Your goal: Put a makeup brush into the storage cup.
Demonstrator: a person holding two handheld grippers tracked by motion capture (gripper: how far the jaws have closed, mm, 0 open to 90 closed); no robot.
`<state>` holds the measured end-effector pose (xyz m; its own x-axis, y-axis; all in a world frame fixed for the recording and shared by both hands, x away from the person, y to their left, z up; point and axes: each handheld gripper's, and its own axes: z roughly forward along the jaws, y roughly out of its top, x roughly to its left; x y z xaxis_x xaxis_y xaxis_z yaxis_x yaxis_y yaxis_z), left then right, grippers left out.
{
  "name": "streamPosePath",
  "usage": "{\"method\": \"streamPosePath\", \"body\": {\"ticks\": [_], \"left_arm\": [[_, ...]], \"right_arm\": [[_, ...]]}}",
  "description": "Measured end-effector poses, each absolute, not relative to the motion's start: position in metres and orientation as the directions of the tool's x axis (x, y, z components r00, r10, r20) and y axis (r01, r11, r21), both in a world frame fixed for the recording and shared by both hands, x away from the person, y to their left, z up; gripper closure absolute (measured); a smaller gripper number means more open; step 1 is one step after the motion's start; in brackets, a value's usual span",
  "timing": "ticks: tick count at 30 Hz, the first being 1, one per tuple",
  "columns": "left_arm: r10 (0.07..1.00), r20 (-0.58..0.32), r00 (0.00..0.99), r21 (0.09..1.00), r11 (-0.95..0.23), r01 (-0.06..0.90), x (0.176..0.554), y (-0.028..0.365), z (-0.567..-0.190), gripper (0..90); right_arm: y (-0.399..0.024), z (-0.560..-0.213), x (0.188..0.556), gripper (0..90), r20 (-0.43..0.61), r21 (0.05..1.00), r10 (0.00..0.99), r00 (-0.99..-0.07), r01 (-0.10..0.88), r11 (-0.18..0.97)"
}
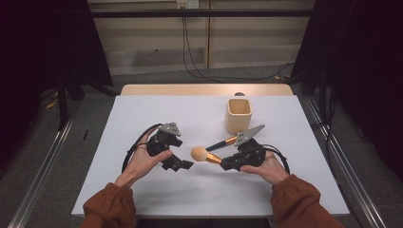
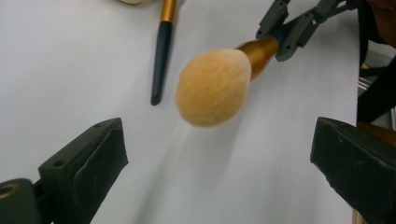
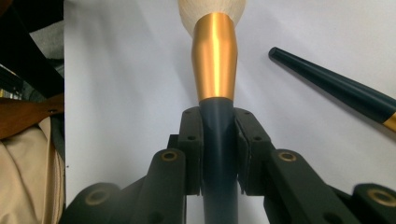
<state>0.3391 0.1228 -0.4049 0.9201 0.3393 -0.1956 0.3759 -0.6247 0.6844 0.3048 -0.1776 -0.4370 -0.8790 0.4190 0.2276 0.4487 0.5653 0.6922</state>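
Gold-banded powder brush (image 1: 205, 155) sits clamped in the right gripper (image 1: 227, 163); left gripper (image 1: 186, 165) jaws gape empty.

A pale wooden cup (image 1: 238, 114) stands upright on the white counter (image 1: 142, 190), toward its far right. Near it lies a slim brush with a dark handle and gold band (image 1: 222, 143), resting flat and pointing down-left. Beyond the counter's wooden far edge, black cables (image 1: 190, 57) trail down the wall onto grey floor.
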Motion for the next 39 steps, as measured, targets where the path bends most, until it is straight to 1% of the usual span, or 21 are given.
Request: {"method": "streamPosePath", "body": {"ticks": [6, 12, 17, 22, 24, 34, 39], "left_arm": [[0.373, -0.176, 0.911, 0.709, -0.594, 0.380, 0.332, 0.130, -0.408, 4.9], [0.415, -0.186, 0.891, 0.730, -0.549, 0.408, 0.324, 0.137, -0.412, 4.7], [0.432, -0.187, 0.882, 0.740, -0.528, 0.416, 0.319, 0.143, -0.416, 4.7], [0.461, -0.156, 0.873, 0.762, -0.507, 0.404, 0.312, 0.146, -0.418, 5.2], [0.453, -0.146, 0.879, 0.759, -0.518, 0.394, 0.310, 0.146, -0.418, 5.0], [0.470, -0.133, 0.873, 0.768, -0.508, 0.391, 0.305, 0.147, -0.421, 5.2], [0.481, -0.132, 0.867, 0.771, -0.500, 0.395, 0.305, 0.148, -0.425, 4.7]], "right_arm": [[-0.182, -0.435, 0.301, 75.6, 0.238, 0.722, 0.445, -0.863, 0.463, 0.514], [-0.182, -0.437, 0.298, 75.6, 0.256, 0.747, 0.466, -0.847, 0.479, 0.461], [-0.183, -0.440, 0.294, 75.5, 0.262, 0.766, 0.485, -0.834, 0.486, 0.422], [-0.187, -0.440, 0.293, 75.5, 0.274, 0.787, 0.488, -0.829, 0.485, 0.381], [-0.187, -0.441, 0.293, 75.5, 0.279, 0.795, 0.490, -0.826, 0.484, 0.365], [-0.188, -0.443, 0.291, 75.5, 0.280, 0.834, 0.500, -0.819, 0.466, 0.296], [-0.188, -0.442, 0.289, 75.5, 0.259, 0.861, 0.502, -0.825, 0.433, 0.267]]}}
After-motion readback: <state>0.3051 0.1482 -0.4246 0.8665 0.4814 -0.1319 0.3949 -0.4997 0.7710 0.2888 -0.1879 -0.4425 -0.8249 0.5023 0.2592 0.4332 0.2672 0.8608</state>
